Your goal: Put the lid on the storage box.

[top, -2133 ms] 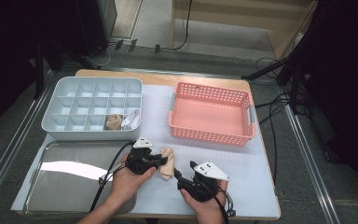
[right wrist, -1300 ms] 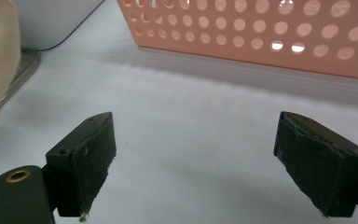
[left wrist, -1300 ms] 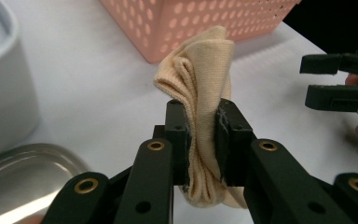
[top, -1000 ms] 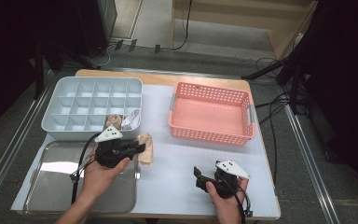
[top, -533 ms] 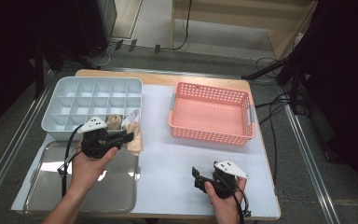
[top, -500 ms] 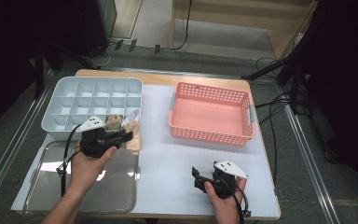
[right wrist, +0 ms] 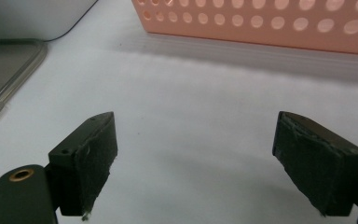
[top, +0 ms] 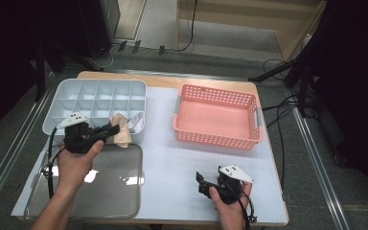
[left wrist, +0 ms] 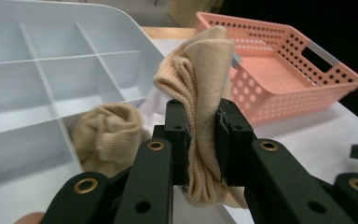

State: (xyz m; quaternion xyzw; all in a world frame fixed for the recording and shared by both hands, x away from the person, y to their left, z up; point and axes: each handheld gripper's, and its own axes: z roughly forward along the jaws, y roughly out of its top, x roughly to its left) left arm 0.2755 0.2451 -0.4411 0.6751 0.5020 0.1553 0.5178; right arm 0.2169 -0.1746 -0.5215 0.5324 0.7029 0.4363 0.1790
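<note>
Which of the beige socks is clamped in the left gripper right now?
The folded beige sock, standing upright between the left gripper pads above the tray's edge. The other, the balled sock, lies loose in a divider tray compartment.

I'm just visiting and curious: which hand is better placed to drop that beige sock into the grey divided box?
Left, most likely. The left gripper is clamped on the folded beige sock right at the grey compartment box. The right gripper rests open, empty, on the white mat far from it.

Sock (top: 120, 135) now over divided tray (top: 67, 103)
</note>
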